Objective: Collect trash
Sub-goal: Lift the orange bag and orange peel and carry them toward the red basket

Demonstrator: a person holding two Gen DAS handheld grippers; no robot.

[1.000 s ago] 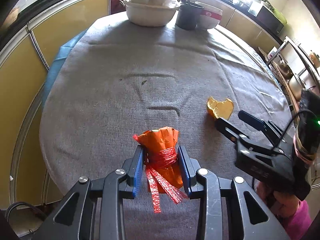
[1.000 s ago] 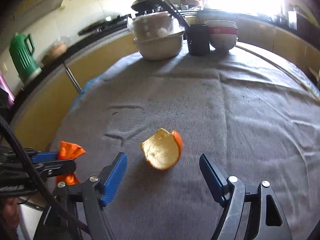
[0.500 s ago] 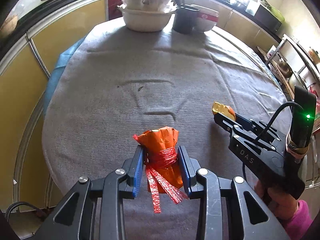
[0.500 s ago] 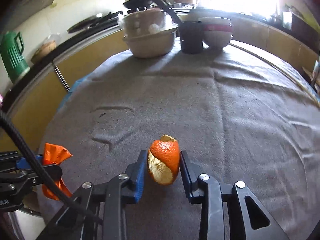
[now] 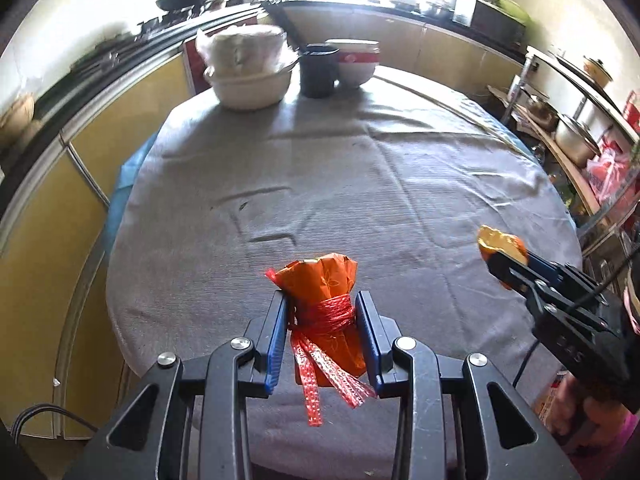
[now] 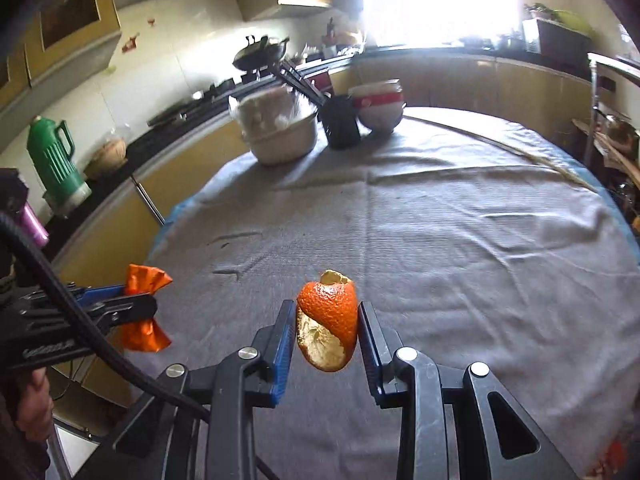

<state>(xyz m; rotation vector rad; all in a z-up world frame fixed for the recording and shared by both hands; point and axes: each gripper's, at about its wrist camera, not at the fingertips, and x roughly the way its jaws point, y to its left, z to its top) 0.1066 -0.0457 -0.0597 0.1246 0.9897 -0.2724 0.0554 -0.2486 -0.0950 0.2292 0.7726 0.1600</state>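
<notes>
both jaws gripping, seemingly lifted

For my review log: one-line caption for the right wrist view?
Right gripper shut on an orange peel above the grey tablecloth; left gripper alongside holds an orange wrapper.

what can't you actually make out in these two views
- Where the trash goes: no bin in either view.
- Lower end of the orange wrapper: left wrist view, behind the left gripper.
- Most of the orange peel in the left wrist view: covered by the right gripper.
- Contents of the covered bowl: blurred in both views.
- Window: washed out by glare.
</notes>
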